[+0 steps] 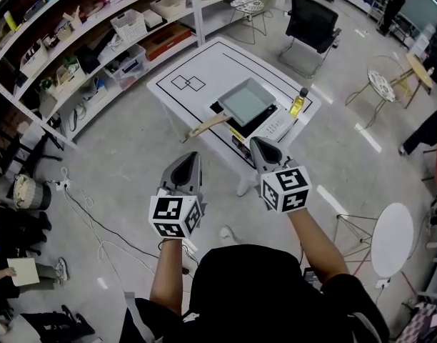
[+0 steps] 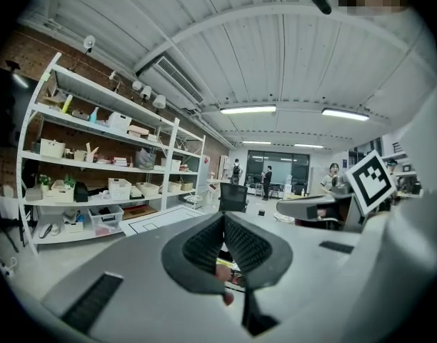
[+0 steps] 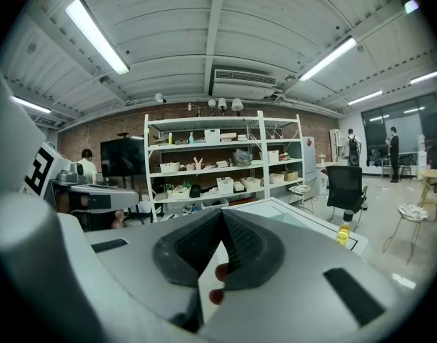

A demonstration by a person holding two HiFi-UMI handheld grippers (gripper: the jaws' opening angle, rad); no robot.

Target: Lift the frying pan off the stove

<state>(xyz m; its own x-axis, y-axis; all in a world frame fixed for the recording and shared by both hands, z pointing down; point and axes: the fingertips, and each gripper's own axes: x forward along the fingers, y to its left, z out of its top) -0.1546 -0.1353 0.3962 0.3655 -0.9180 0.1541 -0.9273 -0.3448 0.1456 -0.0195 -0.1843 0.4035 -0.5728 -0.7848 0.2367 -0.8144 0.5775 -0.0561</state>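
Observation:
A square grey frying pan [image 1: 245,100] with a wooden handle [image 1: 208,125] rests on a black stove [image 1: 260,122] on the white table [image 1: 204,70]. The handle points toward me and to the left. I stand a step back from the table. My left gripper [image 1: 188,156] and right gripper [image 1: 255,141] hover over the floor short of it, both shut with nothing held. The left gripper view shows its jaws [image 2: 223,216] meeting at the tips. The right gripper view shows the same for its jaws [image 3: 220,213].
A yellow oil bottle [image 1: 298,102] stands on the table right of the stove. White shelving [image 1: 97,41] with bins lines the left. A black chair [image 1: 311,23] stands behind the table, and wire stools [image 1: 381,84] and a round white table [image 1: 392,238] are to the right. Cables [image 1: 90,220] lie on the floor at left.

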